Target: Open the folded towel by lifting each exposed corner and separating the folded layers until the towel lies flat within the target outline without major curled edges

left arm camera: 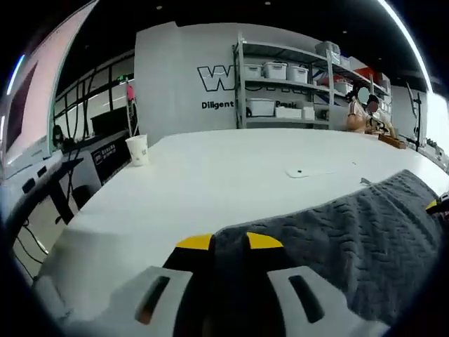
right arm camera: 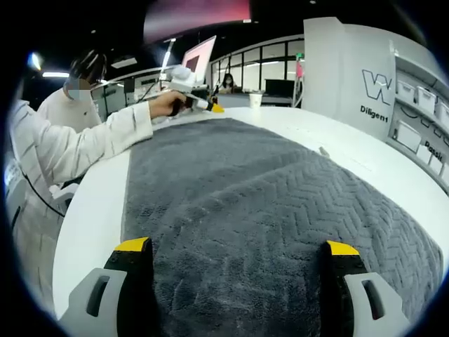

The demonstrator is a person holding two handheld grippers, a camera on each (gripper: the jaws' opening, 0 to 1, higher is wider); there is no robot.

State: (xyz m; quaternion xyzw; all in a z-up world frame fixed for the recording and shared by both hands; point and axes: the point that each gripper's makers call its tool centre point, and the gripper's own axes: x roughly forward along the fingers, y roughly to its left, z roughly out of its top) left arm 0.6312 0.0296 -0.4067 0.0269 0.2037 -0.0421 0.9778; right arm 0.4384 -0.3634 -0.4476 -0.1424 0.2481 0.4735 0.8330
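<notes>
A dark grey towel (right arm camera: 266,189) with a zigzag weave lies spread out long on the white table (right arm camera: 91,210), running away from my right gripper. My right gripper (right arm camera: 236,246) is open, its yellow-tipped jaws wide apart over the towel's near end. At the far end a person's hand holds my left gripper (right arm camera: 200,102) at the towel's corner. In the left gripper view the towel (left arm camera: 365,239) comes in from the right, and its edge sits pinched between the jaws of my left gripper (left arm camera: 229,242), which is shut on it.
A paper cup (left arm camera: 137,149) stands near the table's left edge. A small flat white piece (left arm camera: 309,170) lies further out on the table (left arm camera: 210,175). Shelves with white bins (left arm camera: 280,91) line the back wall. A person in a white sleeve (right arm camera: 77,147) stands beside the table.
</notes>
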